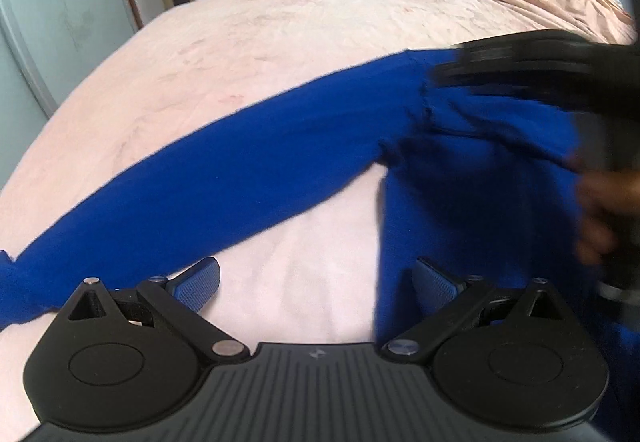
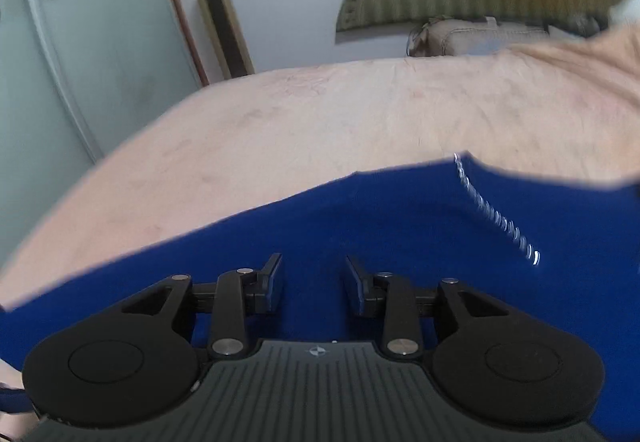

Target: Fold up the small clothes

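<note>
Left wrist view: left gripper (image 1: 316,284) spread wide, empty; right gripper (image 2: 313,284) parted above blue garment (image 2: 360,226), readying a fold.

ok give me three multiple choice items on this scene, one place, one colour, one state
1. Where does the blue garment lie?
A on a chair
B on the pink bedsheet
C on a green carpet

2. What colour is the garment?
A blue
B red
C white

3. How do the left tongs stand?
A shut on the garment
B shut on nothing
C open, nothing pinched

Key: B, it is spread across the sheet; A, it is deep blue in both views; C, the pads stand wide apart over bare sheet.
</note>
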Available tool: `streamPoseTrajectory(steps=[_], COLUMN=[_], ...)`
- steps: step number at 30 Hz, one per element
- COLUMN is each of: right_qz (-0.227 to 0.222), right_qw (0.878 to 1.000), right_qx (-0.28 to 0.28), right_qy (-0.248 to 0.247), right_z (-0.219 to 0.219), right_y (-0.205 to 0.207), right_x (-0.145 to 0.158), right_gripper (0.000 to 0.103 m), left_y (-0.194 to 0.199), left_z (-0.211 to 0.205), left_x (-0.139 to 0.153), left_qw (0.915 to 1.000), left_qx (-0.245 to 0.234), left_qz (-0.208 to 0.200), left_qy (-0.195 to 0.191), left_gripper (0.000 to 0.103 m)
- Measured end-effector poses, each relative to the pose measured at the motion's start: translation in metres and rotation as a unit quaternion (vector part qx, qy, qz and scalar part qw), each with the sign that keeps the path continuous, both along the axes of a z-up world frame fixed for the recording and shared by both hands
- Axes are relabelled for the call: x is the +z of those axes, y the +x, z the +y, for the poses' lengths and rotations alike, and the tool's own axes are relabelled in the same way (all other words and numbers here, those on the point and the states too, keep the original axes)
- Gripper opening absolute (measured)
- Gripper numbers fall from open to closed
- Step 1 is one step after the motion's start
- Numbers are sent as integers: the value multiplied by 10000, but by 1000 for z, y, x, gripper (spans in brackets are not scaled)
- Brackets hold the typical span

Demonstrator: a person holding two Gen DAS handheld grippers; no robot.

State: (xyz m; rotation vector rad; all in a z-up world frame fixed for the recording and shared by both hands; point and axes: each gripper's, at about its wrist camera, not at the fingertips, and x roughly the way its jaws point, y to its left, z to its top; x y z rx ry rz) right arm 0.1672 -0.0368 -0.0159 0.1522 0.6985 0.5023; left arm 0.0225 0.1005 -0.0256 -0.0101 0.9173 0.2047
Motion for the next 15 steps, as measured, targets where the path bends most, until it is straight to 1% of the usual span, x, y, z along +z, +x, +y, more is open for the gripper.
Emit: streamPoseTrajectory(steps=[3, 5, 7, 8, 10, 12, 13, 14, 15], right_qz=[-160, 64, 580, 688, 507, 299, 268, 348, 590], right_qw=[9986, 9972, 9960, 9954, 9967, 9981, 9985, 9985, 9972], right_qx=[-381, -653, -675, -663, -615, -475, -454, -423, -363], right_qy=[333, 346, 69, -27, 131, 242, 141, -38, -265], right_z=[-27, -42, -48, -49, -52, -52, -51, -48, -46], right_y=[-21, -21, -13, -15, -30, -44, -47, -49, -48], right_x=[13, 10, -5, -10, -3, 5, 5, 3, 1], right_gripper=[41, 44, 44, 45, 46, 54, 63, 67, 66], left_y=[3, 4, 1, 0, -2, -5, -7, -10, -14], left_z=[4, 3, 2, 1, 1, 2, 4, 6, 8], left_x=[-2, -2, 1, 1, -1, -3, -2, -2, 0], left_qw=[9999, 9997, 9996, 9996, 9996, 9992, 9990, 9988, 9986], left_qx=[149, 187, 198, 209, 269, 372, 421, 459, 509], left_qz=[65, 94, 36, 16, 70, 147, 170, 180, 156], left_qy=[-20, -120, -190, -172, -64, -20, -30, -32, -23], left_gripper=[103, 103, 103, 103, 103, 103, 103, 103, 103])
